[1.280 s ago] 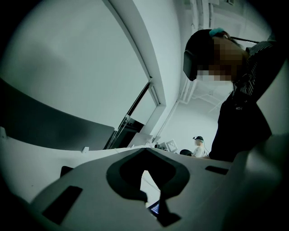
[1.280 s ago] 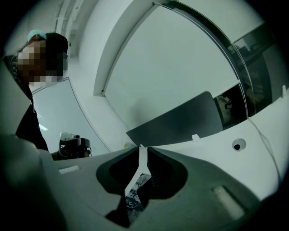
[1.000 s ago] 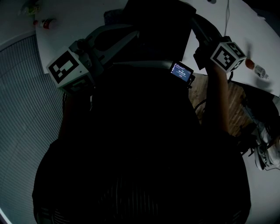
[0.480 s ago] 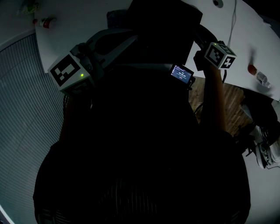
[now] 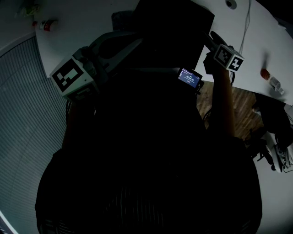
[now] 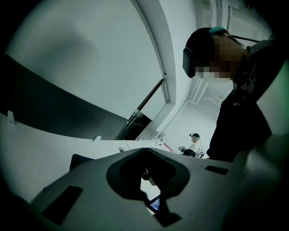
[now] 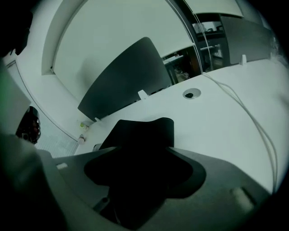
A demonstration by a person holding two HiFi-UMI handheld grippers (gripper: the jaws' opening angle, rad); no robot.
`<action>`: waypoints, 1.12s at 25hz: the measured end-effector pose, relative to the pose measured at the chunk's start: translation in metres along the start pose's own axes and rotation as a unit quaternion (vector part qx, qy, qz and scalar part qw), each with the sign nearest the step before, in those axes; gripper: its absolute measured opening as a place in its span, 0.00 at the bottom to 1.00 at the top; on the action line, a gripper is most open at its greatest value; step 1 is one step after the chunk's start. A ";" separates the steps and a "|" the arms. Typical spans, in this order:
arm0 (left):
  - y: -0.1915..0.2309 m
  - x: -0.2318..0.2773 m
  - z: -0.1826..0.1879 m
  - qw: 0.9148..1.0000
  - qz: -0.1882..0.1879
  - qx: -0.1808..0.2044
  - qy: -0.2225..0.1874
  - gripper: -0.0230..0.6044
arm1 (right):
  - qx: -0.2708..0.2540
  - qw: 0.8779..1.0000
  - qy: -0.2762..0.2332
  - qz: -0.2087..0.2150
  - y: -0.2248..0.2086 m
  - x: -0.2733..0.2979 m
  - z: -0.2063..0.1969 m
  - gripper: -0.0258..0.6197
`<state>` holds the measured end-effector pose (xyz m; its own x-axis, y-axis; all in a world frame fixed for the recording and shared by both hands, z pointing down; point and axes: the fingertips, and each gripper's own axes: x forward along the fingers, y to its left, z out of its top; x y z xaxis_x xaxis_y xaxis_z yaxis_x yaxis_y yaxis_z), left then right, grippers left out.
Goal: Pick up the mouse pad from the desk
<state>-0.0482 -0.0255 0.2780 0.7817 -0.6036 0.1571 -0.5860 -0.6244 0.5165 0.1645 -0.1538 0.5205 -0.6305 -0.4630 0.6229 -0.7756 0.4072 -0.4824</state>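
Note:
The black mouse pad (image 5: pixel 176 27) lies flat on the white desk (image 5: pixel 82 27), beyond my dark torso. In the right gripper view the mouse pad (image 7: pixel 146 131) fills the space just ahead of the jaws. My right gripper (image 5: pixel 212 37) (image 7: pixel 140 173) hangs at the pad's right edge; its jaws have just been opening and stand open, with the pad's edge under them and no pad seen pressed. My left gripper (image 5: pixel 136 39) (image 6: pixel 149 178) hovers at the pad's left side, nearly level, its jaws shut with only a thin slit and nothing in them.
A white cable (image 5: pixel 245 23) (image 7: pixel 255 128) and a round grommet hole (image 5: pixel 231 4) (image 7: pixel 191 94) are on the desk right of the pad. A red-capped bottle (image 5: pixel 46 23) stands far left, another small bottle (image 5: pixel 270 77) far right. A dark partition (image 7: pixel 126 81) rises behind the desk. A small lit screen (image 5: pixel 190 77) sits at my chest.
My right gripper has dropped toward the desk and shifted a little left, onto the pad's right edge, and its jaws have spread. The left gripper has stayed where it was.

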 end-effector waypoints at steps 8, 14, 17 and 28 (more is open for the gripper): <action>0.001 -0.002 -0.002 1.000 0.002 0.001 0.005 0.05 | 0.020 0.999 0.045 -0.019 -0.021 0.013 -0.040 0.51; 0.004 -0.003 -0.010 1.000 0.007 0.004 0.018 0.05 | 0.014 0.998 0.062 -0.027 -0.023 0.019 -0.057 0.48; 0.005 -0.003 -0.014 1.000 0.008 -0.001 0.019 0.05 | 0.013 0.998 0.064 -0.026 -0.023 0.018 -0.057 0.48; 0.005 -0.002 -0.013 1.000 0.008 -0.002 0.019 0.05 | 0.024 0.997 0.073 -0.018 -0.028 0.016 -0.055 0.30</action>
<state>-0.0500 -0.0208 0.2908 0.7793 -0.5949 0.1969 -0.5983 -0.6127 0.5164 0.1783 -0.1293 0.5778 -0.5934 -0.3560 0.7219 -0.8007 0.3526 -0.4843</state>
